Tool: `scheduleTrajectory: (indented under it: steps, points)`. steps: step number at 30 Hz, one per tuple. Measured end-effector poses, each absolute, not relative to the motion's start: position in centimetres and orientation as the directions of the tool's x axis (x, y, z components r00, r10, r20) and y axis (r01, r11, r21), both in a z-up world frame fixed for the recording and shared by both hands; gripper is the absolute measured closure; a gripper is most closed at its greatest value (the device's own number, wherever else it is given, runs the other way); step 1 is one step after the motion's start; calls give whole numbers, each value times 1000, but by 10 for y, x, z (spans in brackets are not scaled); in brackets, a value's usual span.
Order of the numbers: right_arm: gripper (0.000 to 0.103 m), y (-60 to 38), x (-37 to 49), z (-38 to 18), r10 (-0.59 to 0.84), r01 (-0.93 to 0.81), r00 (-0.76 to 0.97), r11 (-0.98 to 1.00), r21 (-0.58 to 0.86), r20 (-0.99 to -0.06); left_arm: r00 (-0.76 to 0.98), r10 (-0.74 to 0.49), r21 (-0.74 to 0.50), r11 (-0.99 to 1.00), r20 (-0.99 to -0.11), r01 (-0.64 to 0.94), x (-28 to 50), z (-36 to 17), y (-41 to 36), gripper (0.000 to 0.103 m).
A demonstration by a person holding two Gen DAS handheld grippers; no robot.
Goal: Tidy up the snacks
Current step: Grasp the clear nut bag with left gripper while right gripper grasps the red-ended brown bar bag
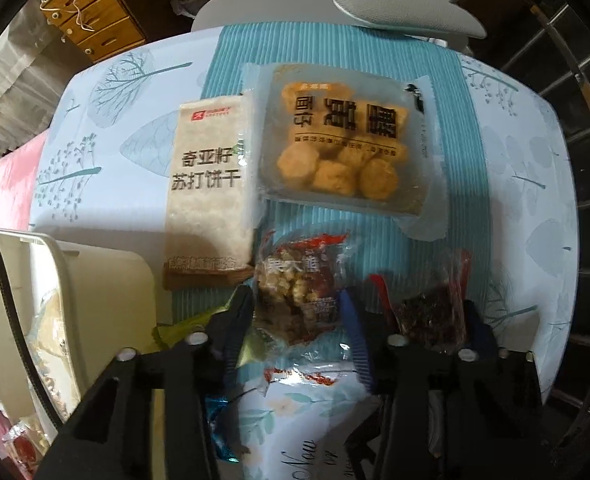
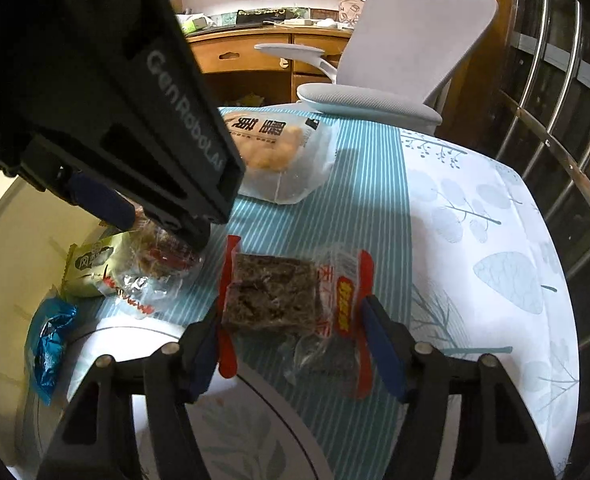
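Note:
My left gripper (image 1: 297, 314) points down at the table and is shut on a clear packet of nut snack (image 1: 295, 296). In the right wrist view this packet (image 2: 163, 258) hangs pinched under the left gripper (image 2: 163, 232). My right gripper (image 2: 291, 336) is open around a clear packet of dark brown cake (image 2: 273, 294) with red end seals. That packet lies flat on the teal striped runner (image 2: 335, 208), and both pads stand right at its seals. It also shows in the left wrist view as the dark cake packet (image 1: 431, 314).
A soda cracker pack (image 1: 211, 192) and a bag of golden puffs (image 1: 343, 144) lie further back. A green packet (image 2: 91, 268) and a blue packet (image 2: 51, 336) rest at the left by a cream bin (image 1: 107, 300). A grey chair (image 2: 407, 52) stands behind the table.

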State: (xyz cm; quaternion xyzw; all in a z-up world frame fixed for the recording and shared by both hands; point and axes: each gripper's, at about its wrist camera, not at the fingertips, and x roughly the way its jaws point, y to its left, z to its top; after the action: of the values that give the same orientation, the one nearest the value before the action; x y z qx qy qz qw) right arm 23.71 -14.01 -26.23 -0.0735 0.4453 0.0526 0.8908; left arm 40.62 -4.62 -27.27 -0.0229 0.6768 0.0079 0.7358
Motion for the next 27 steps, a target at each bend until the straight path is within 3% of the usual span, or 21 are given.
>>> scheduleTrajectory:
  steps: [1, 10, 12, 13, 24, 26, 27]
  points:
    - [55, -140, 238, -261, 27, -166, 595, 982, -89, -803, 88, -19, -23, 999, -996, -45, 405, -273, -47, 61]
    - [64, -148, 237, -259, 65, -193, 575, 980, -58, -815, 108, -43, -51, 996, -993, -70, 393, -267, -40, 66]
    - [64, -151, 236, -258, 87, -200, 565, 979, -34, -821, 131, -44, -53, 997, -990, -64, 385, -259, -39, 75]
    - [64, -152, 235, -257, 92, -203, 560, 979, -28, -823, 135, -39, -47, 997, -990, -58, 384, -256, -40, 97]
    - [64, -166, 199, -238, 160, -231, 525, 972, 41, -836, 169, -83, -95, 993, -982, -63, 365, -231, -37, 98]
    - [64, -171, 192, -235, 161, -220, 522, 974, 50, -837, 178, -90, -104, 992, -980, -67, 366, -228, -36, 91]
    - [64, -175, 188, -233, 158, -208, 519, 976, 55, -840, 173, -99, -112, 992, -980, -66, 367, -228, -35, 81]
